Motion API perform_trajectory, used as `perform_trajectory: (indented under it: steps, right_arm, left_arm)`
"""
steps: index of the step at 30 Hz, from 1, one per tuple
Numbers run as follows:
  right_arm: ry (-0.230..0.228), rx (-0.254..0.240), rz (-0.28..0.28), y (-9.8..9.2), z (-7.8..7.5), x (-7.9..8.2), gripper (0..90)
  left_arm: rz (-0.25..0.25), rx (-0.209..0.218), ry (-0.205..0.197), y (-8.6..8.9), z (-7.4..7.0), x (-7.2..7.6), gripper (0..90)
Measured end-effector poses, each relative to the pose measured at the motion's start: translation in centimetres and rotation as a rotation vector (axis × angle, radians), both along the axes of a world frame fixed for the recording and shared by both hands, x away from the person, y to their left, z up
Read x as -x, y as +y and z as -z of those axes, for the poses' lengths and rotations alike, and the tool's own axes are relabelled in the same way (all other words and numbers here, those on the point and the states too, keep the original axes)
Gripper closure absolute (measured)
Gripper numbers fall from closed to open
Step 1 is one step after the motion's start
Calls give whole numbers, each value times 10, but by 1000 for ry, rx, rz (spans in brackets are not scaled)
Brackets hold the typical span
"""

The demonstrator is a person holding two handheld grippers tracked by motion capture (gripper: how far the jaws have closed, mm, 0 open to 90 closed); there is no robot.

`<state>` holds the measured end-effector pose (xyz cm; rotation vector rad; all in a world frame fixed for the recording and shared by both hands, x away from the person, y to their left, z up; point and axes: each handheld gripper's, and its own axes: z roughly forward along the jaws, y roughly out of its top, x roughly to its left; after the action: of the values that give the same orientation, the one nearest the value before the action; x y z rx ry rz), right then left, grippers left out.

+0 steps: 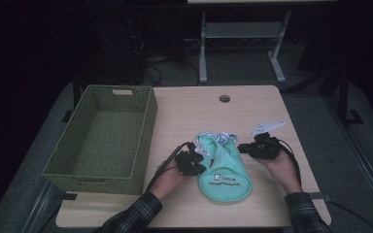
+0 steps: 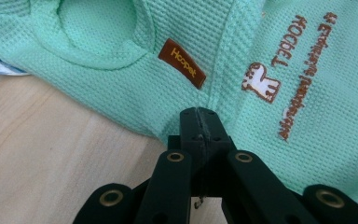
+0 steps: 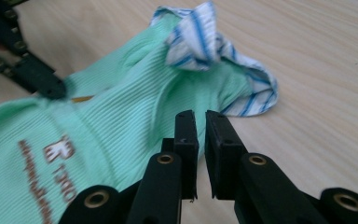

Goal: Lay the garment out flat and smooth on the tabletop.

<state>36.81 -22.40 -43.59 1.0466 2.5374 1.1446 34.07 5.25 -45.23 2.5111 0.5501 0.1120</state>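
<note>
A mint green pet garment (image 1: 223, 170) lies flat near the table's front edge. It has brown lettering, a small animal logo (image 2: 261, 83) and a brown label (image 2: 182, 63). Its blue-striped white lining (image 3: 200, 37) bunches up at the far end. My left gripper (image 1: 203, 159) (image 2: 199, 114) is shut, its tips lying on the garment's left edge with no fabric seen between them. My right gripper (image 1: 241, 148) (image 3: 200, 116) hovers at the garment's right side. Its jaws stand a narrow gap apart with nothing between them. The left gripper's jaws (image 3: 51, 86) also show across the garment.
A green woven basket (image 1: 145, 126) stands empty on the table's left side. Bare wooden tabletop (image 1: 189, 111) with a round cable hole (image 1: 224, 98) lies beyond the garment. A white table frame (image 1: 203, 58) stands on the floor behind.
</note>
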Motion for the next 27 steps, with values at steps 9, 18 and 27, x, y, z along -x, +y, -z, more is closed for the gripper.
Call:
perform_trajectory:
  steps: [9, 18, 27]
  right_arm:
    - [35, 10, 43, 13, 20, -31, 816]
    - [26, 56, 15, 30, 30, -32, 723]
    - [35, -12, 54, 28, 24, -42, 723]
  left_arm:
    - [-4, 3, 19, 1, 0, -1, 897]
    - [0, 0, 21, 1, 0, -2, 897]
    - [-1, 4, 27, 0, 0, -2, 897]
